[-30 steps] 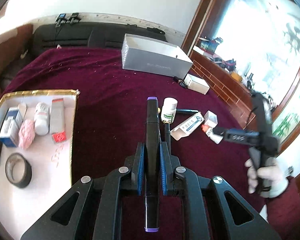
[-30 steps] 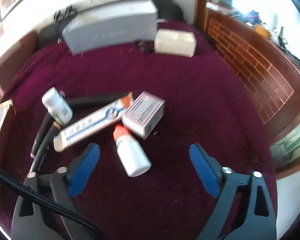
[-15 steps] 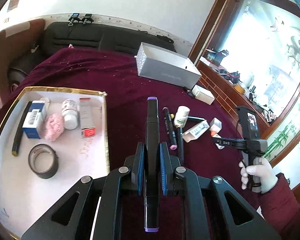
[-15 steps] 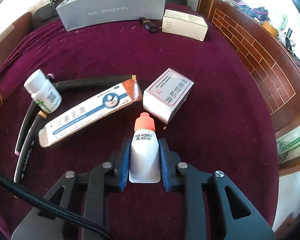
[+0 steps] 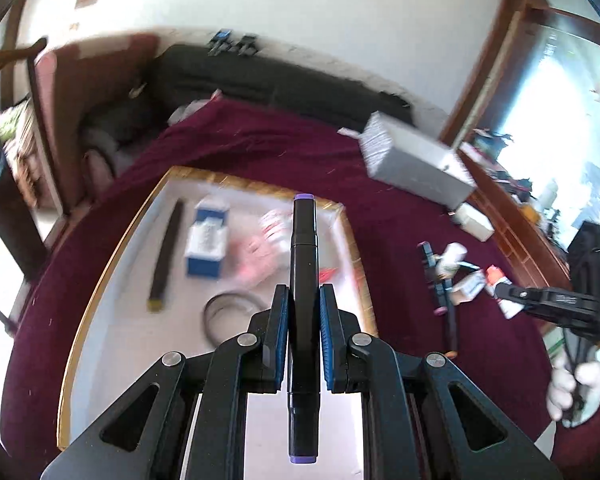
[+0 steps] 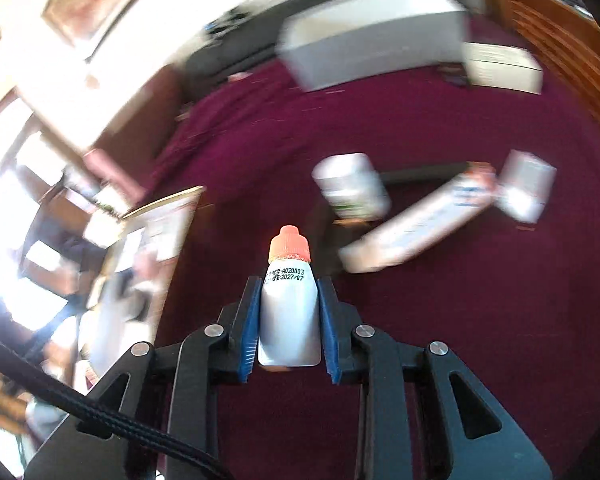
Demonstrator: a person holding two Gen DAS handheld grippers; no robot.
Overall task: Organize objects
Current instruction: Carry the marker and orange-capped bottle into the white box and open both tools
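My left gripper (image 5: 303, 312) is shut on a black marker with purple ends (image 5: 304, 264), held above the gold-rimmed white tray (image 5: 112, 264). The tray holds a blue and white box (image 5: 206, 246), a black strip (image 5: 166, 256), a tape roll (image 5: 230, 312) and pink items, all blurred. My right gripper (image 6: 288, 304) is shut on a small white bottle with an orange cap (image 6: 289, 276), lifted above the maroon cloth. In the left wrist view the right gripper (image 5: 512, 294) appears at the right, carrying that white bottle (image 5: 496, 280), with a gloved hand (image 5: 572, 388) below it.
On the maroon cloth (image 6: 460, 320) lie a white pill bottle (image 6: 352, 188), a long carton (image 6: 416, 228), a small white box (image 6: 528, 188) and dark pens (image 5: 440, 292). A grey box (image 5: 416, 164) and a white carton (image 6: 500, 68) sit at the far edge.
My left gripper has swung left with the marker until it hangs over the tray. My right gripper closed on the orange-capped bottle, lifted it off the cloth and swung left.
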